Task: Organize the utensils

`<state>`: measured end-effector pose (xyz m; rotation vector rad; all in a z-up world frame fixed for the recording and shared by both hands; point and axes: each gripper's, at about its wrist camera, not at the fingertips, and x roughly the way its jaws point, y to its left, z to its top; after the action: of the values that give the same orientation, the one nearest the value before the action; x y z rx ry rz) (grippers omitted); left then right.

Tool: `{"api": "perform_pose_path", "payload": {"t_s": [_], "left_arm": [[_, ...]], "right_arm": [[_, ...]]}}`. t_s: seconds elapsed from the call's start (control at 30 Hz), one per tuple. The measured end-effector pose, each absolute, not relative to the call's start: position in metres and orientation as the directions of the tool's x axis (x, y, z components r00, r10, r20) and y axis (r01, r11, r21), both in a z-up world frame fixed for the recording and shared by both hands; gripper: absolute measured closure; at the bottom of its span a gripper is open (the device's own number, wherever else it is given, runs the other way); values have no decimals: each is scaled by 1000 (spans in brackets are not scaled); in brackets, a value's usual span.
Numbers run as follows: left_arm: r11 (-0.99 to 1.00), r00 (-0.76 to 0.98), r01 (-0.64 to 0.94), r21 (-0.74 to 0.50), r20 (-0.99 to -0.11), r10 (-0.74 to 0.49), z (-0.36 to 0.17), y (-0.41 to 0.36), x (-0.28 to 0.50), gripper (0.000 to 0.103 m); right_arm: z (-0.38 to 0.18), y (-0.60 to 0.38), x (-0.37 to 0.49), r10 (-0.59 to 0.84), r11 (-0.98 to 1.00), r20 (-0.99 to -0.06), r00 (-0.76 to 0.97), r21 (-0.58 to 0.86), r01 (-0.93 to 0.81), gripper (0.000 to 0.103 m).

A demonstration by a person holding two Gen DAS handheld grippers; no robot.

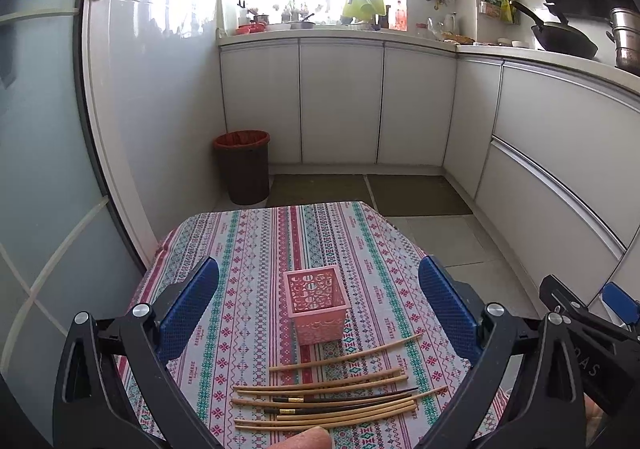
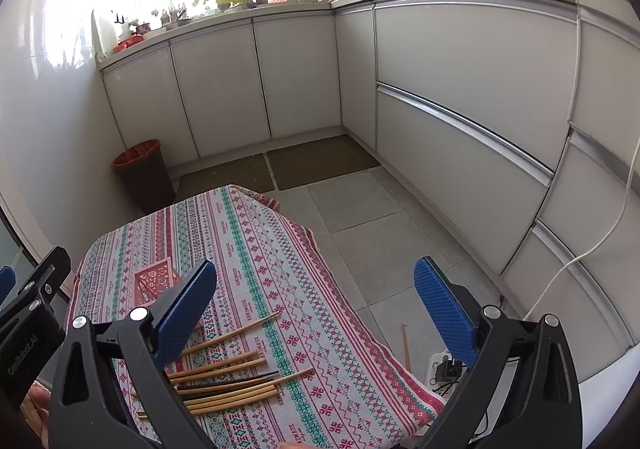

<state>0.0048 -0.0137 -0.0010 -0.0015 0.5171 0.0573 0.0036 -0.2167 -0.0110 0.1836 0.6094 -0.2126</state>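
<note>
Inspection finds the work at its opening step: no utensil has been lifted. The chopsticks (image 1: 332, 393) lie loose in a rough row on the near part of the surface (image 1: 248, 249), which is covered by a striped patterned cloth; most are pale bamboo, at least one is dark. The pink basket (image 1: 316, 305) stands upright just beyond them, apart from the row, and appears to hold nothing, though its floor is only partly visible. The left tool (image 1: 318, 309) hangs above the near edge with its blue pads spread wide, released and empty, framing basket and chopsticks between them. The right tool (image 2: 316, 301) is likewise spread and empty, positioned toward the right edge of the surface, its left pad over the chopsticks' ends. One further stick (image 2: 406, 345) lies on the floor beside the surface. In my judgement, the next move calls for lowering one tool onto a single chopstick, closing across its shaft, then tilting it upright into the basket; thin, crowded sticks risk a double pick-up.
</note>
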Motion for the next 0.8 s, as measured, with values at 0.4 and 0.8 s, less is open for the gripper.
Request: {"api": "perform_pose_path", "payload": {"t_s": [0.4,0.8], "left_arm": [[998,865,-59,14,-498,58,-2,-13,5,7],[998,864,-65,16,-500,64,-2,-13,7,7]], "right_arm": [[-12,-216,3,-137,962,-587,798,113,248,7],[-13,-214,2,-133,963,-590,796,115,246,7]]}}
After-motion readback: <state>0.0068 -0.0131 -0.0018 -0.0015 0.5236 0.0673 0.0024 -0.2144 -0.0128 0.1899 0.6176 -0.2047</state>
